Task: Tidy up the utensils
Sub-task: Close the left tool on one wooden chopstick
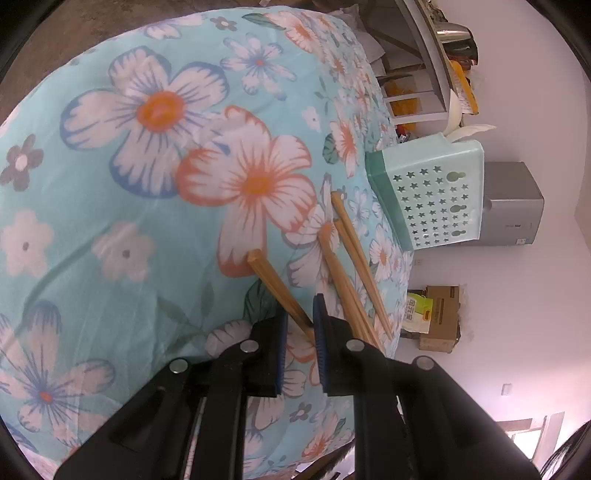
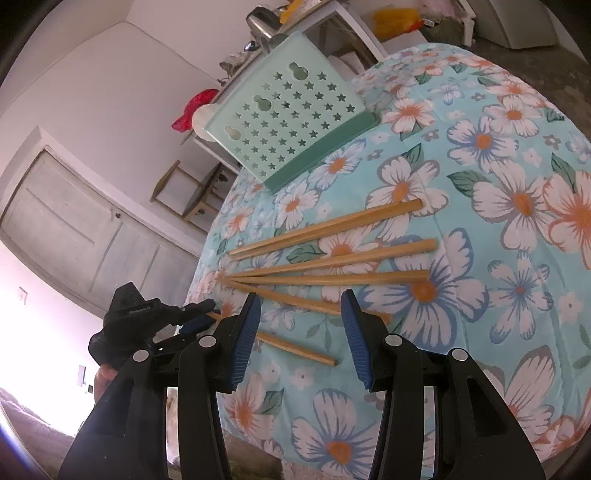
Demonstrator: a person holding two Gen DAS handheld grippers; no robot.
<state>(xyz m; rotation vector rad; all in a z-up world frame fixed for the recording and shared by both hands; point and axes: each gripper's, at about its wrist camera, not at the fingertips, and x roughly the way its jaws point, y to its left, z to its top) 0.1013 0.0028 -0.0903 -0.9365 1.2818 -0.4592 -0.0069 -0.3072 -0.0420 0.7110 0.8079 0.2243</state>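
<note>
From the left wrist, the left gripper (image 1: 300, 334) fingers grip one chopstick (image 1: 275, 286) near the counter's (image 1: 110, 206) edge, short of the green basket (image 1: 432, 195); from the right wrist, the right gripper (image 2: 299, 339) fingers stand open above chopsticks (image 2: 332, 254) fanned before that basket (image 2: 291, 122).

This looks like a lived-in home. A turquoise floral cotton tablecloth (image 2: 480, 258) covers the table, and behind it a white open shelf unit (image 2: 343, 22) holds a steel kettle (image 2: 263, 20) and yellow bags. A pale panelled door (image 2: 74, 221), a cardboard box (image 1: 441, 317) and a grey appliance (image 1: 513, 203) stand along the plain white walls.
</note>
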